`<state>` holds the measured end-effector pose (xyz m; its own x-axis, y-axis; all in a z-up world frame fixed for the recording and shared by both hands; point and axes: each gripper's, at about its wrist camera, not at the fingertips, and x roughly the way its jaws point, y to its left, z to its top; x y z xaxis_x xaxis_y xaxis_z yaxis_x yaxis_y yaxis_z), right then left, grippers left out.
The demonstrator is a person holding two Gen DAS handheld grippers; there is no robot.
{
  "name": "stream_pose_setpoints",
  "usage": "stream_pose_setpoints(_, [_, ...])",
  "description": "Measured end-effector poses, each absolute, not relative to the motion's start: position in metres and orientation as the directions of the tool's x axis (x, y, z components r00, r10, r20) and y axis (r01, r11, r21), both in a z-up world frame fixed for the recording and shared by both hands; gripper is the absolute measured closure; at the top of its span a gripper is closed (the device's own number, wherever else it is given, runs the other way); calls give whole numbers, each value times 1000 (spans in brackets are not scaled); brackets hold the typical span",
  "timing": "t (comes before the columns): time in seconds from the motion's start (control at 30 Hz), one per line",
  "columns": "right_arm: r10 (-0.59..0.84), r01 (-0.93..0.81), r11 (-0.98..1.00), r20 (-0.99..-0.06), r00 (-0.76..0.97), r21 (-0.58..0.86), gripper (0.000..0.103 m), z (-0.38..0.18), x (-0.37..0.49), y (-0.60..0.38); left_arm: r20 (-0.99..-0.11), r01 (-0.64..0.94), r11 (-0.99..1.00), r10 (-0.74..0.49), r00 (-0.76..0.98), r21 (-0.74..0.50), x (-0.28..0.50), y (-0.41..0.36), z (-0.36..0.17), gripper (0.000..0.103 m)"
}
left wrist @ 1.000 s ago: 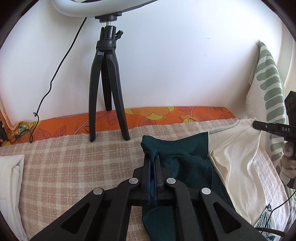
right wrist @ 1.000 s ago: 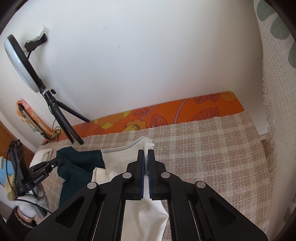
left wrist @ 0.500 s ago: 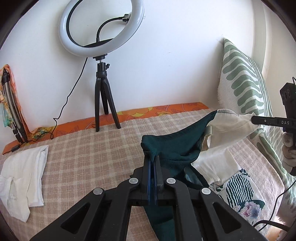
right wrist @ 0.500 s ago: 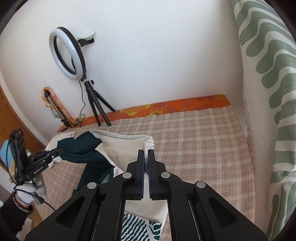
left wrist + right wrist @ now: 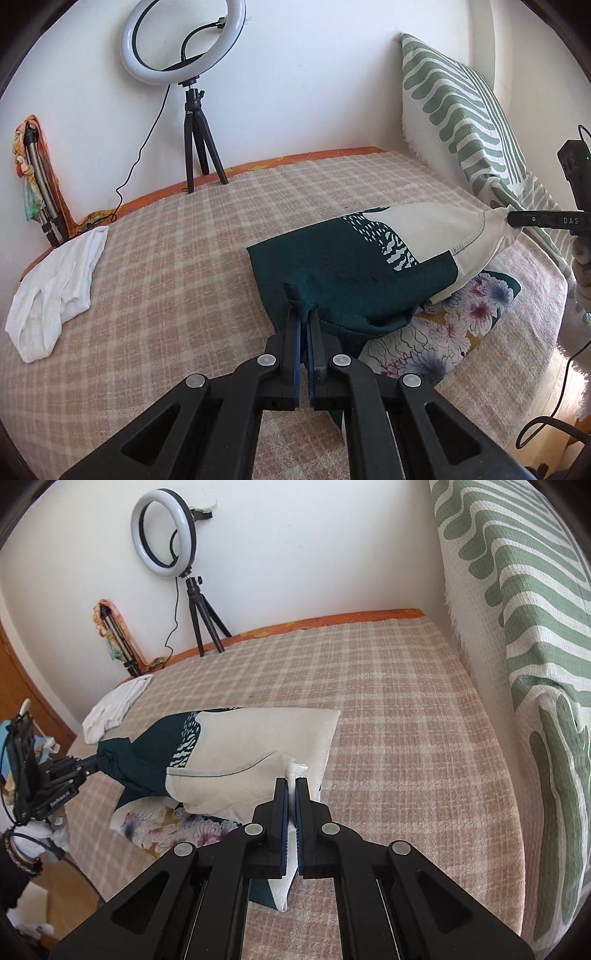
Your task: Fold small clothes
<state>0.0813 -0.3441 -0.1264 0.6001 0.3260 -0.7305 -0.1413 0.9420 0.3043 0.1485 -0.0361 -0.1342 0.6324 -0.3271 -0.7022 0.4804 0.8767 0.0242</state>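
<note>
Mid-fold: the left gripper (image 5: 304, 314) and right gripper (image 5: 291, 781), each clamped on a corner, draw the teal-and-cream garment's (image 5: 369, 273) top edge over its floral half at five o'clock on the plaid blanket (image 5: 166, 280), fold unfinished.

Garment (image 5: 354, 280) corners hidden between fingers (image 5: 293, 334)

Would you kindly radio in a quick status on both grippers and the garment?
Left gripper shut on garment's green corner. Right gripper shut on cream corner. Garment part-folded over bed. Nothing in the way.
</note>
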Motion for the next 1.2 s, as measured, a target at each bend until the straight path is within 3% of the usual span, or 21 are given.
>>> stream_pose_setpoints(0.13, [299,-157,953,-742,600,258,101,-131,68,-339,-699,482,875,-324,638,35,134,-35,-139,103])
stream_pose_setpoints(0.37, [229,-193,971,-762,606,138,99,-143,44,-329,-718,499,866,-323,616,39,110,-20,-151,94])
stream_pose_setpoints(0.7, [280,-194,960,-750,599,203,97,-127,15,-349,-695,429,903,-313,647,-8,97,29,-127,88])
stream_pose_setpoints(0.87, [304,-214,952,-741,599,218,97,-113,37,-327,-679,438,899,-338,652,-27,124,10,-115,86])
stream_pose_setpoints(1.2, [252,-183,966,-826,505,183,97,-161,70,-285,-771,505,862,-293,566,43,121,-54,-147,84])
